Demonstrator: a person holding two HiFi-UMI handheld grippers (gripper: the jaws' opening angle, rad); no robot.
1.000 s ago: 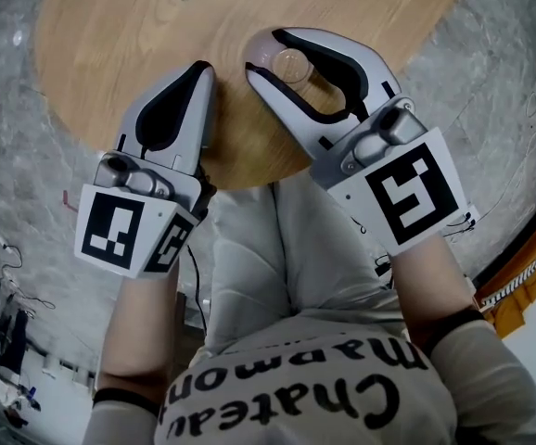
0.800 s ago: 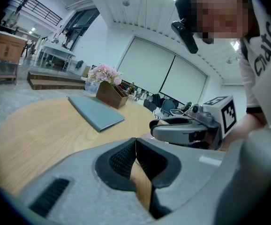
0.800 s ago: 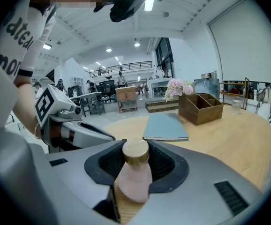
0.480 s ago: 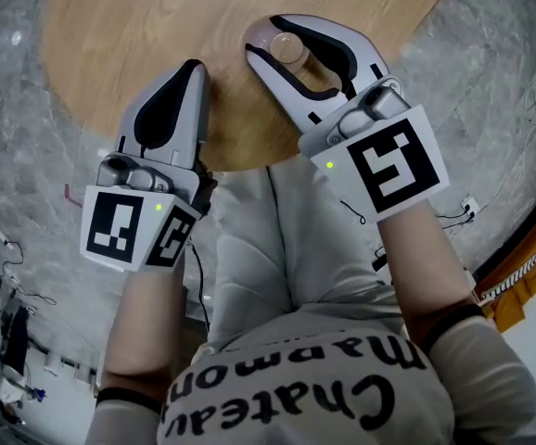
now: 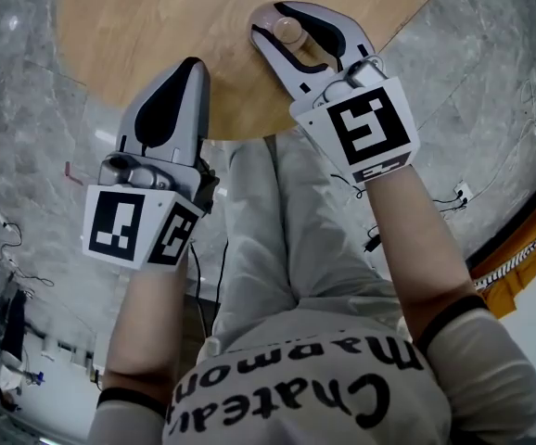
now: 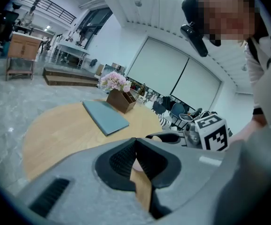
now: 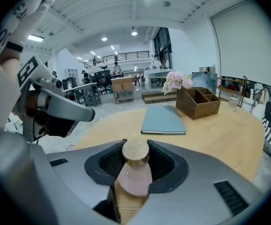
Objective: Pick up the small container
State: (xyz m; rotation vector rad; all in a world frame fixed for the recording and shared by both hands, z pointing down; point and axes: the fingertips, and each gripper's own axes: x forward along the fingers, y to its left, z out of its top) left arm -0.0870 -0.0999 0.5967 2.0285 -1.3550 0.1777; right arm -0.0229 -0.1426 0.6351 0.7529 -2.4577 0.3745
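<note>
the right gripper (image 7: 135,144), whose jaws have just been closing, clamps the small container (image 7: 134,176), with the blue book (image 7: 162,121) and wooden box (image 7: 199,102) well behind; the left gripper (image 6: 135,142) is closed, empty.

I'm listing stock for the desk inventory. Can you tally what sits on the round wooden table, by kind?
small pink container: 1
blue-grey book: 1
wooden compartment box: 1
bunch of pink flowers: 1
Total: 4
A small clear thing past the box is too small to tell, so it is not counted.
</note>
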